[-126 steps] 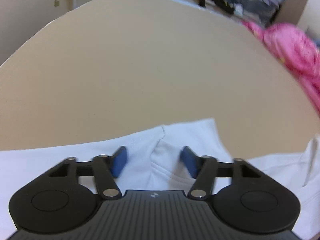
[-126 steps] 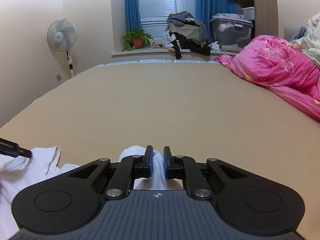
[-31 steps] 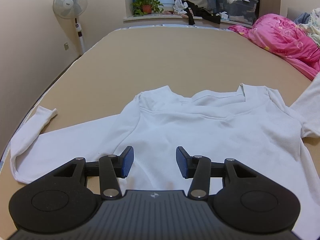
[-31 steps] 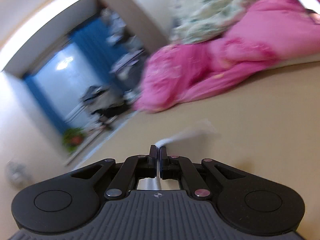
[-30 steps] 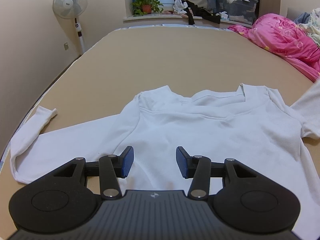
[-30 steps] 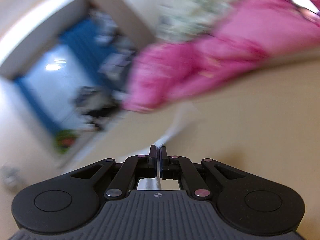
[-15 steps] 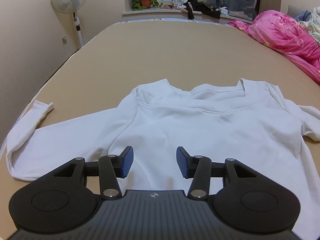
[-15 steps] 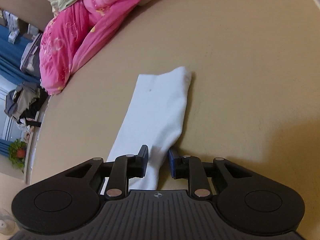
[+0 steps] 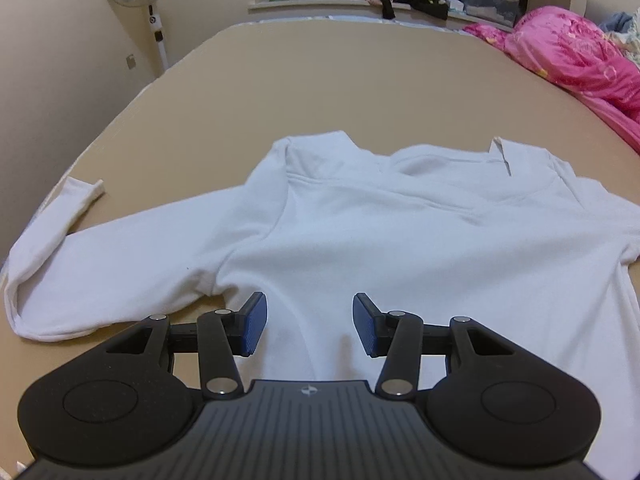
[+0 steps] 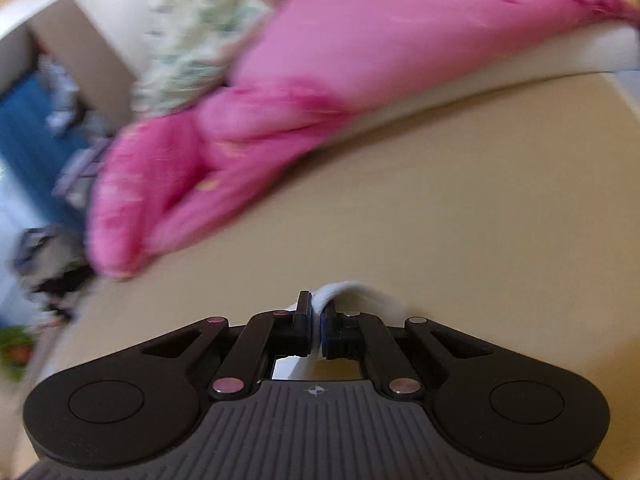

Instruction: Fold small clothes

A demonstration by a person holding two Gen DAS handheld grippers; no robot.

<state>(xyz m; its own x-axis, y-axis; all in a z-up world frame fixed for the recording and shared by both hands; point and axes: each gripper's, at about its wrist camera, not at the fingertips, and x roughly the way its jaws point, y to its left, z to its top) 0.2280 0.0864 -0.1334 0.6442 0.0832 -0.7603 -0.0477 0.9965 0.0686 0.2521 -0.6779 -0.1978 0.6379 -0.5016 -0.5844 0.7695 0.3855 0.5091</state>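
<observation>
One white shirt (image 9: 400, 240), one sleeve (image 10: 360, 296) pinched in right gripper (image 10: 316, 332).

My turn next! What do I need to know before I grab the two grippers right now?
Left gripper: open, holding nothing, over the lower part of the white shirt.
Right gripper: its jaws just closed; shut on a white sleeve end.
Shirt lies spread on the tan bed, the other sleeve stretched out sideways.
Done: laid out flat.
Left: fold both sleeves in, then the body.
</observation>
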